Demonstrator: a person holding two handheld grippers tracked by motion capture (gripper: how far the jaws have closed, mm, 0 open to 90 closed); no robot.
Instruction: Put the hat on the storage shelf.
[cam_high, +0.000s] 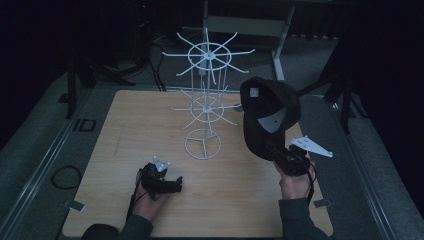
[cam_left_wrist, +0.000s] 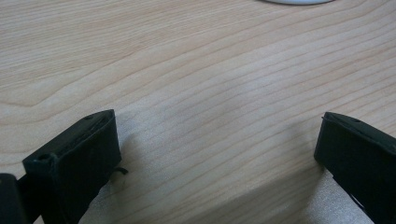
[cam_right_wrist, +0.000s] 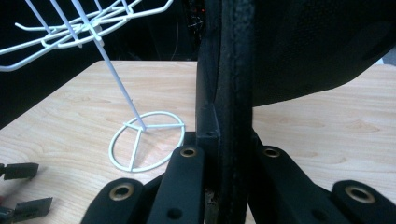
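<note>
Clamped in the right gripper (cam_high: 280, 152), a cap (cam_high: 267, 112) is held just right of the rack (cam_high: 206, 100); left gripper (cam_high: 170, 184) is rested wide.

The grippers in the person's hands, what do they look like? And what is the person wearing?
Both are black. The left gripper has two chunky, flat-ended black jaws and a small grey three-cornered plate on top. The right gripper carries a bigger pale three-cornered plate, and brass-coloured rivets dot its black jaw arms in its own view. Thin black cables trail from each. The person wears dark grey-green long sleeves.
</note>
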